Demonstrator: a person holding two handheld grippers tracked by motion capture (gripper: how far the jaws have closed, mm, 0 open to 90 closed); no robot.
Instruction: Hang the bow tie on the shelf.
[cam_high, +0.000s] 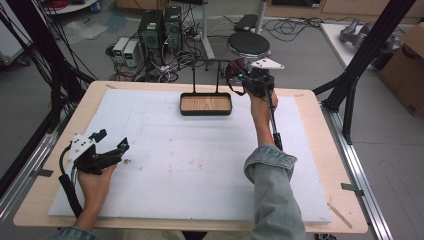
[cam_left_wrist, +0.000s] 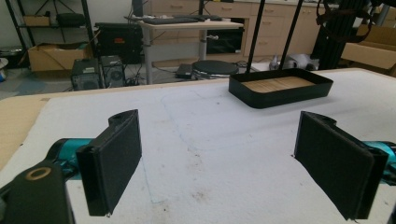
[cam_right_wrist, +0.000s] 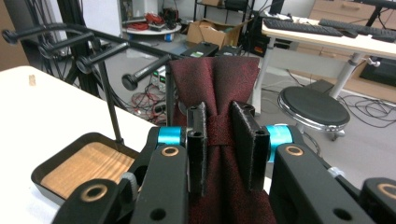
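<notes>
A dark red necktie (cam_right_wrist: 215, 79) is pinched at its knot band between the jaws of my right gripper (cam_right_wrist: 219, 135), which is shut on it. In the high view this gripper (cam_high: 241, 76) holds the tie (cam_high: 231, 74) up at the table's far edge, just right of a black rack (cam_high: 205, 61) with horizontal pegs (cam_right_wrist: 93, 56). Under the rack stands a black tray (cam_high: 206, 113) with a wooden floor. My left gripper (cam_high: 114, 140) rests near the front left of the white board, open, with nothing between its pads (cam_left_wrist: 116, 163). From there the tray (cam_left_wrist: 280, 95) lies far ahead to the right.
A white foam board (cam_high: 190, 165) covers most of the wooden table. Beyond the far edge are a round black stool (cam_high: 248, 44), computer towers (cam_high: 160, 27) and loose cables on the floor. A cardboard box (cam_high: 407, 70) stands at the right, past a black frame leg.
</notes>
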